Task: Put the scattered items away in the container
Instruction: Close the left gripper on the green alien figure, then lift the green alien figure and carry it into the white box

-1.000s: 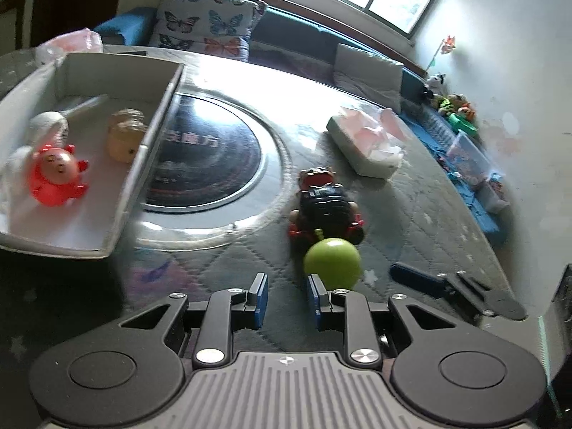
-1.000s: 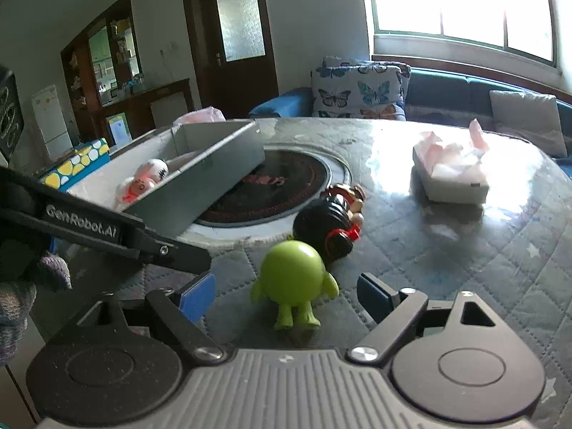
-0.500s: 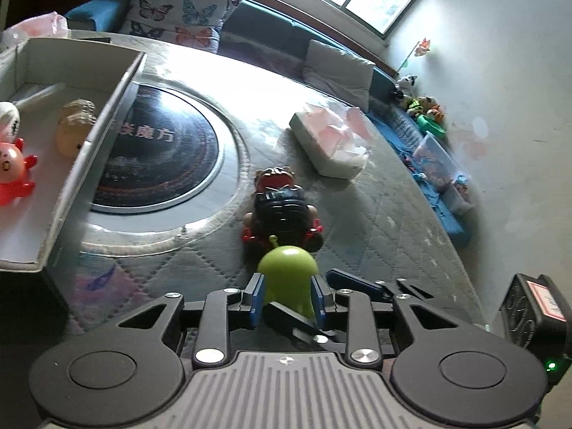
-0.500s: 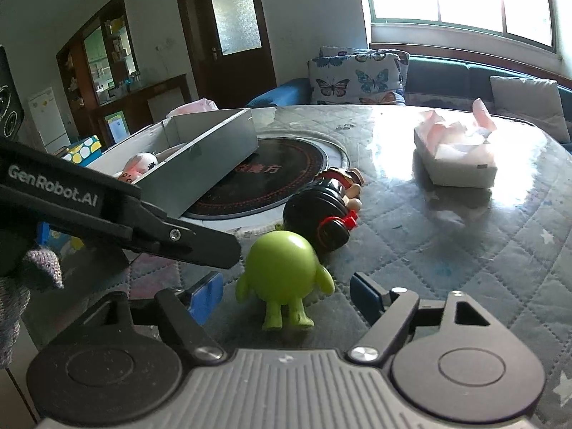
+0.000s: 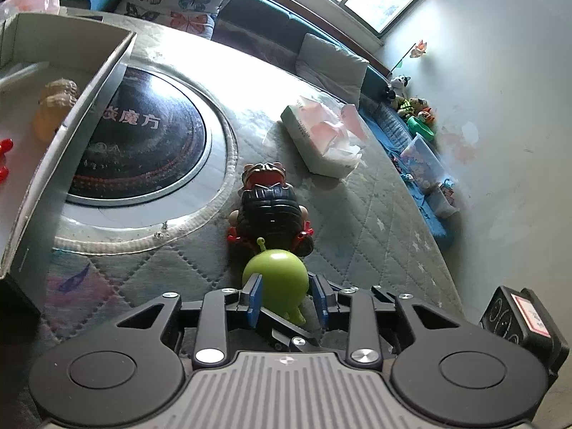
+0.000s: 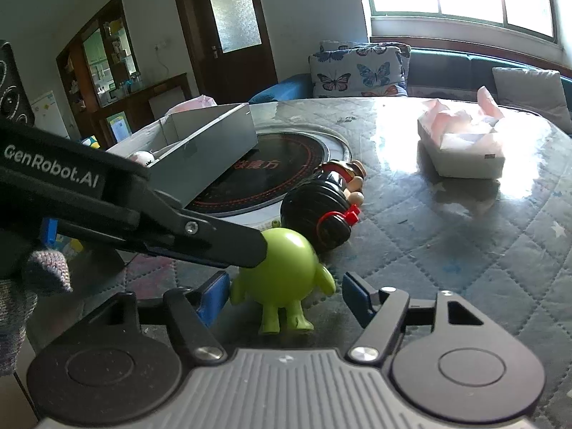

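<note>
A green round toy (image 5: pixel 275 275) (image 6: pixel 279 268) stands on the quilted table, with both grippers around it. My left gripper (image 5: pixel 287 300) has its blue pads on either side of the toy's body, jaws opening, a gap showing on the right side. In the right wrist view its black finger (image 6: pixel 228 246) lies against the toy's head. My right gripper (image 6: pixel 286 296) flanks the toy's arms, jaws closing, pads not pressing. A black and red toy figure (image 5: pixel 271 211) (image 6: pixel 321 211) lies just beyond. The grey box (image 5: pixel 71 107) (image 6: pixel 211 150) holds a tan toy (image 5: pixel 57 103) and a red one (image 5: pixel 3 157).
A tissue pack (image 5: pixel 321 136) (image 6: pixel 461 146) lies further back on the table. A round black insert (image 5: pixel 143 143) sits in the table's middle, partly under the box. A gloved hand (image 6: pixel 21 286) holds the left gripper. A sofa with cushions runs behind the table.
The left gripper has moved over to the green toy, now between its widened jaws. The right gripper's jaws have narrowed around the toy and it has sunk slightly.
</note>
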{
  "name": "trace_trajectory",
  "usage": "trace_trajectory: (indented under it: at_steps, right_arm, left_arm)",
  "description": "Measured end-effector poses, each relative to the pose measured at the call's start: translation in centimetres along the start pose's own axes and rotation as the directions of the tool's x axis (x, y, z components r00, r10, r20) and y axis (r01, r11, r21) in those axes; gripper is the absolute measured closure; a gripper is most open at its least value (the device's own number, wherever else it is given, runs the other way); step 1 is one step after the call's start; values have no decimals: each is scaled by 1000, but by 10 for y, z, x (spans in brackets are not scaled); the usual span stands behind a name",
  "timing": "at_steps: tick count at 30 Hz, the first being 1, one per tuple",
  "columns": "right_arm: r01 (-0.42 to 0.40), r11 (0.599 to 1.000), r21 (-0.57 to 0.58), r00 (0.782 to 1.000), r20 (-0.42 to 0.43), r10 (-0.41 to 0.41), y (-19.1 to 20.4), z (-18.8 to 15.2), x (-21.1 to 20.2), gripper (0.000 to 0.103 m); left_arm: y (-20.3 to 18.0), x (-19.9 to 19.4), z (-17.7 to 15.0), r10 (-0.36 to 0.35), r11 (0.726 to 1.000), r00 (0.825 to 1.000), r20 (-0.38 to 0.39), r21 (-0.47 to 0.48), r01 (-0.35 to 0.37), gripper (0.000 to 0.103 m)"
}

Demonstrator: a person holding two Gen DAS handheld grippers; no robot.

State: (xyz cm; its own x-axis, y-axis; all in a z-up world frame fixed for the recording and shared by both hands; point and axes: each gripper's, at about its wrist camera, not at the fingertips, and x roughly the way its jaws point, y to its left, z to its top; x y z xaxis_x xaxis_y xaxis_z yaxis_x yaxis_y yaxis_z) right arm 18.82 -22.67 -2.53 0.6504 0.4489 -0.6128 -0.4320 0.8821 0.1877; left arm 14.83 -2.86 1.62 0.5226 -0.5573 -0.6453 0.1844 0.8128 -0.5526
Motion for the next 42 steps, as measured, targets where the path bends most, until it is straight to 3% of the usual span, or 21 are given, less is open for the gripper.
trace_trajectory:
  at_steps: [19, 36, 42]
  right_arm:
    - [6, 1000, -16, 1000, 5, -6, 5, -1, 5, 39]
    - [-40, 999, -17, 999, -4, 40, 9, -3, 8, 47]
    - [-71, 997, 35, 997, 1, 71, 3, -1, 6, 48]
  left_arm:
    - [19, 13, 8, -7, 993, 1000, -20, -115, 5, 62]
    - [30, 20, 9, -12, 988, 1000, -14, -153, 9, 52]
    - [31, 27, 7, -25, 987, 999, -35, -157, 19, 52]
